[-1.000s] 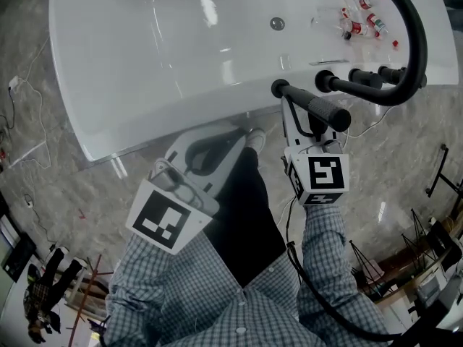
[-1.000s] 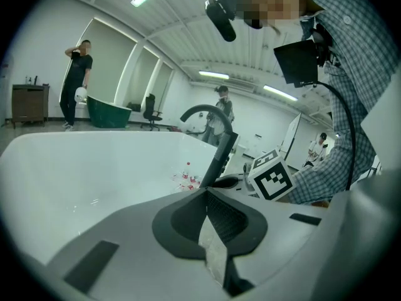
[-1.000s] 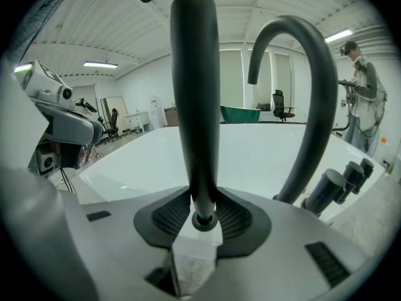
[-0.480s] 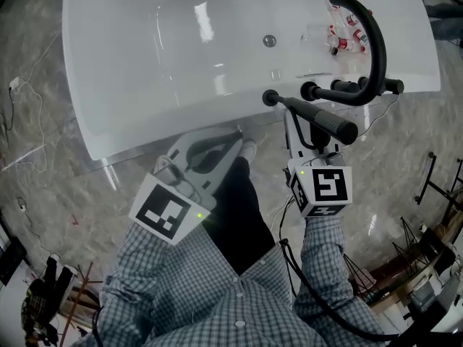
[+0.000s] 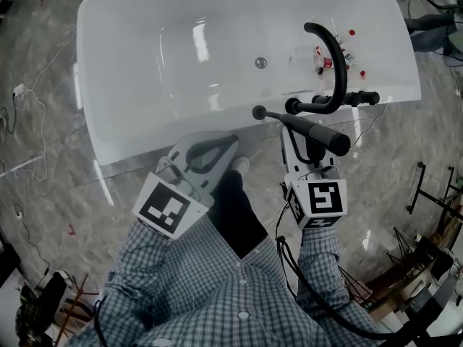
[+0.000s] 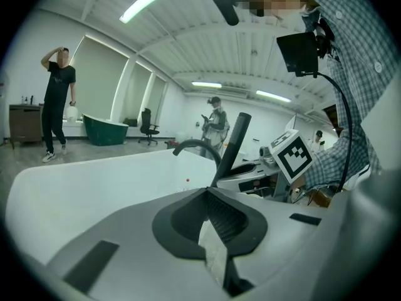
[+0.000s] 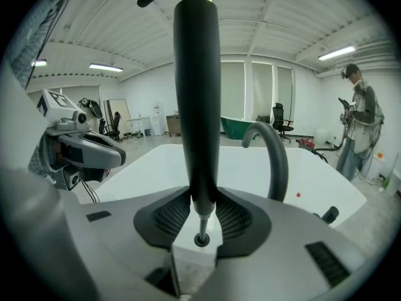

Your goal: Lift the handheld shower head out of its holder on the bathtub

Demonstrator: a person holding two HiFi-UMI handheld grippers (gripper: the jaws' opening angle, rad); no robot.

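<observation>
Since the right tool (image 7: 200,223) is clamped on the handheld shower head (image 5: 307,127), held just off the bathtub (image 5: 145,71) near rim at right, the lift appears complete; left tool (image 6: 210,209) closed, empty.

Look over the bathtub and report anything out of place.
Small bottles and loose red bits lie scattered inside the bathtub beside the black faucet, which is odd for a tub. The shower head, clamped in the right gripper, fits the task.
</observation>
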